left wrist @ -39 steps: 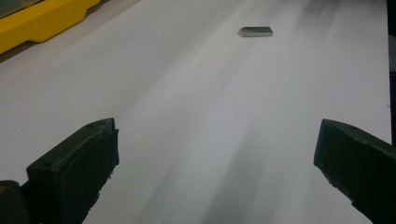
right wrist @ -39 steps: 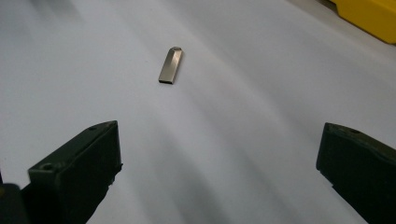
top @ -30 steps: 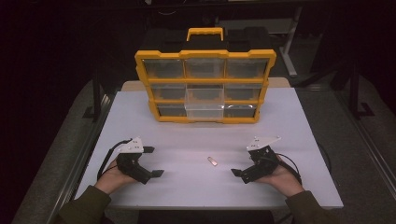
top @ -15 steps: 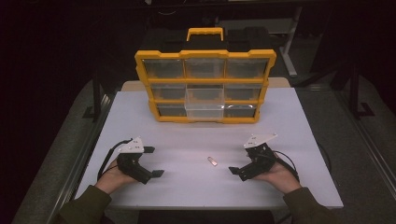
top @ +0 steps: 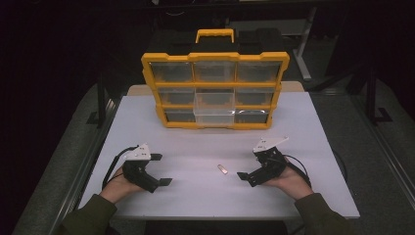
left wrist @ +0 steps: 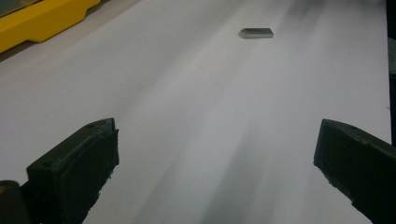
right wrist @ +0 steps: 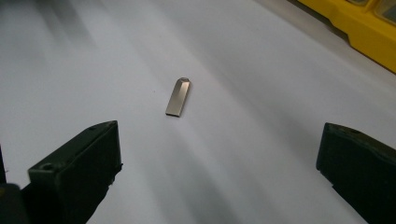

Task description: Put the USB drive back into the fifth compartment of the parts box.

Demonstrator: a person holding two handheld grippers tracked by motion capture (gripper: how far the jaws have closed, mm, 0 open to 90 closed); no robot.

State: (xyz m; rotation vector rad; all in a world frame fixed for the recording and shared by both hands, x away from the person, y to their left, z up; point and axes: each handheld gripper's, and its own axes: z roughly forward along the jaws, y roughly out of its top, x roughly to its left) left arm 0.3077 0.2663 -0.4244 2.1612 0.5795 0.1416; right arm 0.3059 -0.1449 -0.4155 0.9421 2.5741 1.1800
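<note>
High view showed a small metal stick (top: 222,169) lying flat on the white bench (top: 205,137), between the two claws and nearer the right one. Right claw (top: 247,176) stood wide apart, its tips just beside the stick without touching; in the right gripper view the stick (right wrist: 178,96) lay ahead of the spread jaws. Left claw (top: 159,170) was also wide and held nothing. A yellow drawer box (top: 215,90) stood at the far side.

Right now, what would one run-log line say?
right tongs: open, nearing metal USB stick | left tongs: open, idle | stick: flat on table
</note>
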